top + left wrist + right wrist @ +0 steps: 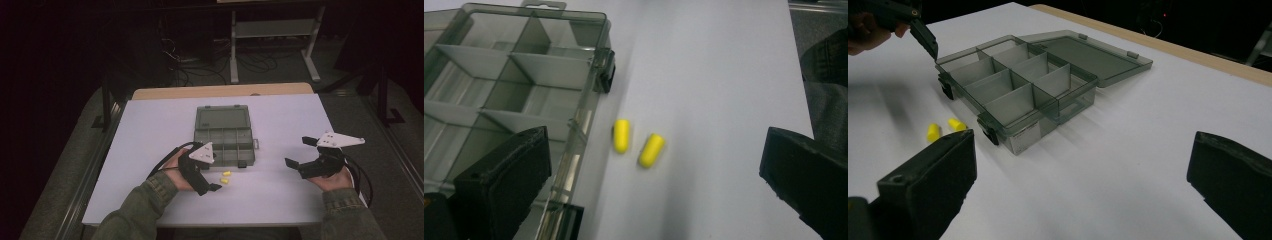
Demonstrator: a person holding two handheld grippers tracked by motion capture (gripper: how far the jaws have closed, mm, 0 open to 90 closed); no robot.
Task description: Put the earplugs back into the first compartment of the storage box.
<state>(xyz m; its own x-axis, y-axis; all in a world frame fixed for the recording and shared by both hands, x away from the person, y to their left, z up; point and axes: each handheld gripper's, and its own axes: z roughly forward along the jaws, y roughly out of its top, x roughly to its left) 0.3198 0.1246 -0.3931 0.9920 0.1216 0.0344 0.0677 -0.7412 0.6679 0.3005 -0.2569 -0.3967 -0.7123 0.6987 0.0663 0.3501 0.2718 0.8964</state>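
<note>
White table (150, 125) across the middle of the high view, pale wooden edge (220, 91) along its far side, dark grey floor either side. Upper part of the frame dim: grey metal stand legs (234, 50) and tangled cables (190, 62) on the floor behind.

Smoky clear compartment box (225, 136) at table centre, lid laid open toward the far edge, dividers visible, compartments bare. Two yellow earplugs (225, 177) on the white surface just below the box's near edge, side by side, not quite touching.

Left gripper (210, 182) at lower centre-left, jaws spread wide, holding nothing, earplugs between them in the left gripper view. Right gripper (299, 152) at centre-right, well apart from the box, jaws likewise spread and bare.
</note>
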